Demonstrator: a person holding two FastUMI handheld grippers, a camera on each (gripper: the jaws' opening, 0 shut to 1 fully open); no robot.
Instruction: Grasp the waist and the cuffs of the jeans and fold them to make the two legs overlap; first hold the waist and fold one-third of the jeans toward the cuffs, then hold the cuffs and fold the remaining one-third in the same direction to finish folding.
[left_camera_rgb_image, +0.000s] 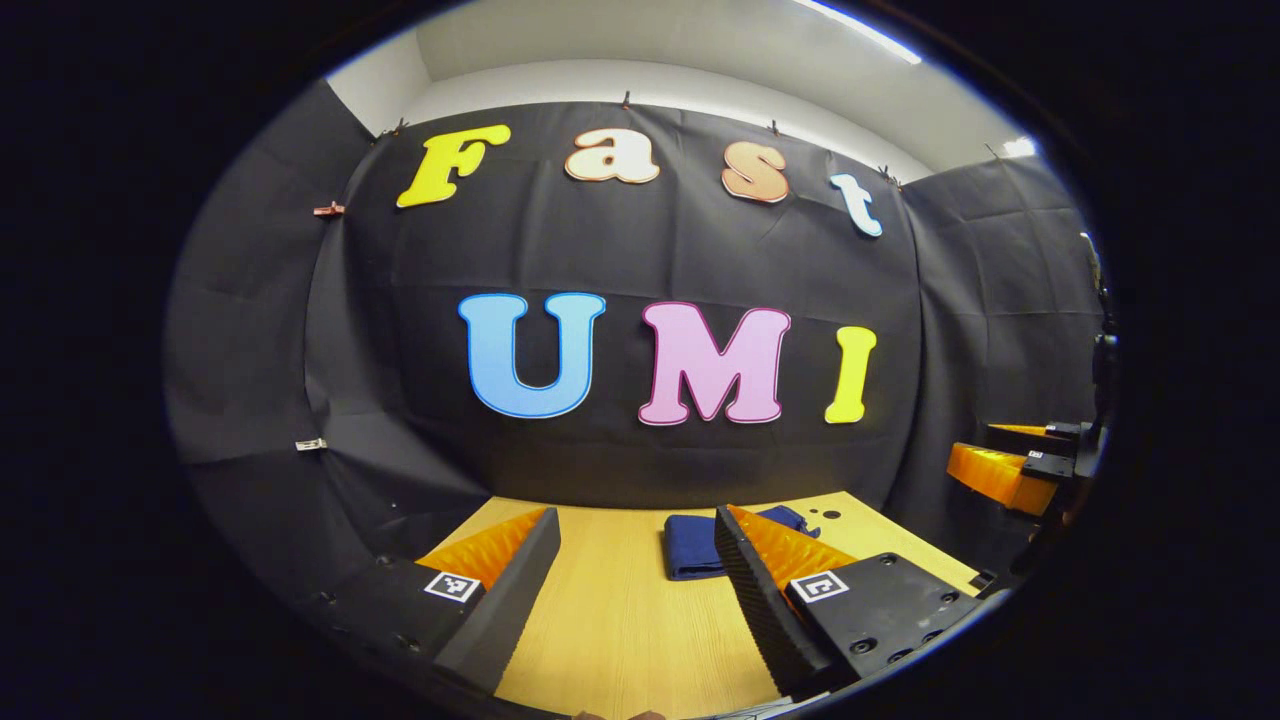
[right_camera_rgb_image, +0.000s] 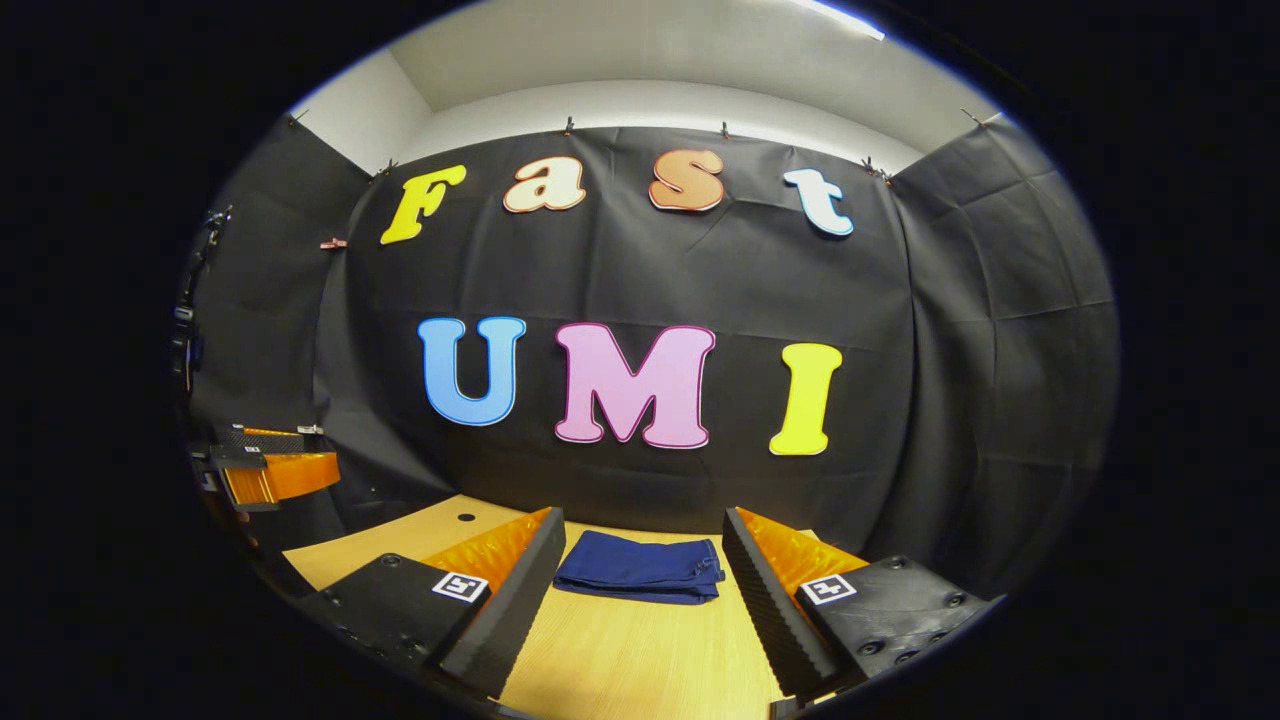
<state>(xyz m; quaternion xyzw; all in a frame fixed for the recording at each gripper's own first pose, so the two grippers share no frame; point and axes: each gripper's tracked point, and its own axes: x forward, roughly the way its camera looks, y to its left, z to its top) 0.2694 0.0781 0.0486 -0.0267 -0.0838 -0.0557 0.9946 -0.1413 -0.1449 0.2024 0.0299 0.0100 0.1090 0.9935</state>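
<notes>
While the left gripper (left_camera_rgb_image: 632, 590) hangs with its fingers spread wide and empty, the left gripper view puts the jeans (left_camera_rgb_image: 690, 545) in a compact folded bundle on the wooden table (left_camera_rgb_image: 620, 640), just beyond it. Over in the right gripper view, the right gripper (right_camera_rgb_image: 640, 600) — likewise parted, holding nothing — stands short of the jeans, which suggests the folding is finished.

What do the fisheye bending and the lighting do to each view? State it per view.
Left gripper view: the flat light wooden table bows outward, and the folded dark blue jeans look sharp and evenly lit. Right gripper view: the same jeans are sharp, without glare.
</notes>
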